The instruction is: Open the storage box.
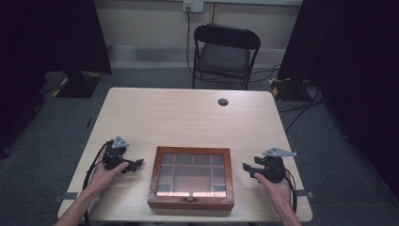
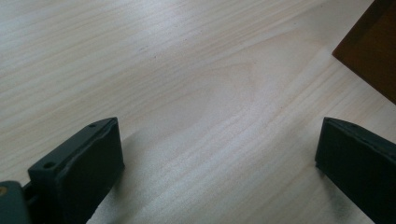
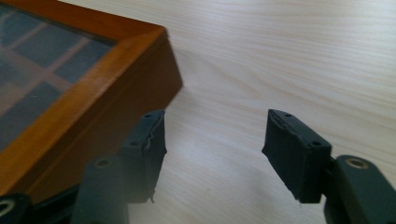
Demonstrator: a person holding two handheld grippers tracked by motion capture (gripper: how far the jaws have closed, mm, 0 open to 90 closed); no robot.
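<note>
Reddish-brown wood with a glass lid, that's the box sitting near the front edge of the pale counter, right between the two hands, latch side facing the person. Makes sense as a setup: it's centred so either tool can get at it from its own flank. The left tool rests low by the box's left side, jaws spread wide with nothing but bare counter between them, and in the left gripper view just a corner of the box pokes in at the upper right, so it's near but not touching. The right tool hangs just beside the right wall of the box, jaws partway apart and empty, one jaw close along the wood, though I can't tell if it touches. My guess is they're lined up to steady the box from both sides or go for the lid. Lid is down for now.
</note>
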